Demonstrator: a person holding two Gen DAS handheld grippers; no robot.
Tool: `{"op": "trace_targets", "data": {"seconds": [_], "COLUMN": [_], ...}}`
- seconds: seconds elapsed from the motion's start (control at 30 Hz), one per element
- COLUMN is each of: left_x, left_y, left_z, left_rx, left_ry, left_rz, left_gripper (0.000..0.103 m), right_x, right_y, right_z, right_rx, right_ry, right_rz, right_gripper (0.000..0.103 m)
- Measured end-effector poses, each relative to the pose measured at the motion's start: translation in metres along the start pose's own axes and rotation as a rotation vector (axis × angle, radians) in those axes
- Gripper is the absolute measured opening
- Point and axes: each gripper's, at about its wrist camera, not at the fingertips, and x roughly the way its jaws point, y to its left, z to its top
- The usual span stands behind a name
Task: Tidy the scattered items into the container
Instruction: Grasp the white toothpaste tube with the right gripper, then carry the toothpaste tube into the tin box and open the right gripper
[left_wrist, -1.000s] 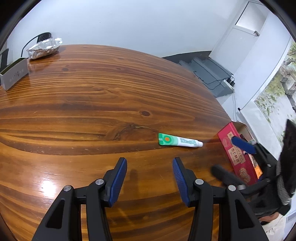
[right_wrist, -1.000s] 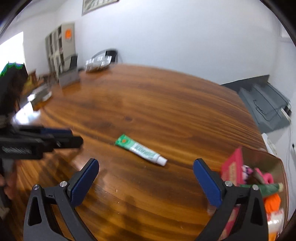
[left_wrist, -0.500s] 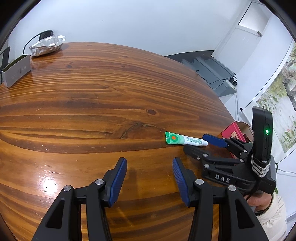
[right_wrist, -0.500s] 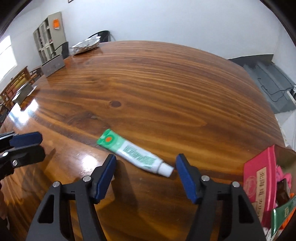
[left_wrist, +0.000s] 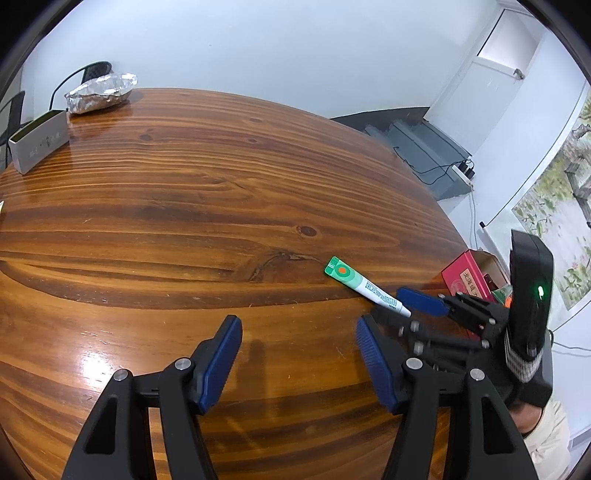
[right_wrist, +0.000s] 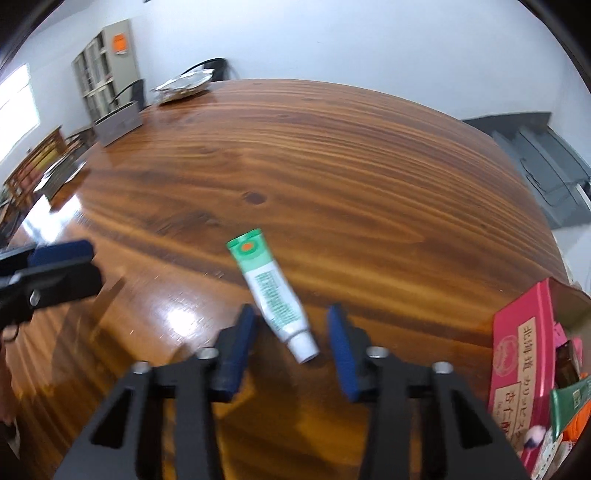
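A green and white tube (right_wrist: 275, 295) with a white cap lies flat on the wooden table (right_wrist: 332, 155). My right gripper (right_wrist: 293, 325) is open, low over the table, with the cap end of the tube between its two blue pads, not touching. In the left wrist view the tube (left_wrist: 364, 288) lies right of centre and the right gripper (left_wrist: 400, 310) reaches it from the right. My left gripper (left_wrist: 297, 350) is open and empty, near the table's front. The red box (right_wrist: 528, 365) holding several items sits at the right edge.
A grey rectangular box (left_wrist: 38, 142) and a foil-wrapped bundle (left_wrist: 99, 94) sit at the far left of the table. Chairs and a shelf unit (right_wrist: 107, 70) stand beyond the table. The table's right edge drops off by the red box (left_wrist: 467, 277).
My right gripper has moved in from the box side and narrowed its jaws around the tube's cap end. The tube now points toward it. My left gripper has barely moved.
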Motion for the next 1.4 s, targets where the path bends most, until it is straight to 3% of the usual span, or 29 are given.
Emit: {"op": "trace_targets", "data": {"seconds": [0.07,0.33,0.63,0.73,0.97,1.2,1.4], "left_x": [0.0,-0.002,0.0,0.002,0.005,0.008,0.004], "left_y": [0.002,0.003,-0.001,-0.002,-0.009,-0.014,-0.017], "left_z": [0.0,0.0,-0.002,-0.003,-0.007,-0.012,-0.019], "left_rx": [-0.004,-0.007,0.008,0.011,0.036,0.05,0.056], "left_ry": [0.0,-0.005,0.002,0.005,0.012,0.018,-0.001], "left_rz": [0.003,0.005,0.006,0.006,0.017,0.029,0.047], "left_gripper": [0.066,0.066,0.066,0.066,0.066,0.066,0.066], "right_x": [-0.001,-0.017,-0.084,-0.109,-0.169,-0.192,-0.185], "right_y": [0.001,0.012,-0.014,-0.031,-0.081,-0.133,-0.154], "right_z": [0.0,-0.017,-0.026,-0.033,-0.069,-0.106,-0.118], "right_rx": [-0.003,0.01,0.16,0.219,0.367,0.505,0.55], "right_ry": [0.002,-0.025,-0.198,-0.254,-0.35,-0.337,-0.295], "right_rz": [0.002,0.03,0.043,0.006,-0.186,-0.346,-0.354], "right_gripper": [0.022,0.021,0.021,0.021,0.021,0.021,0.021]}}
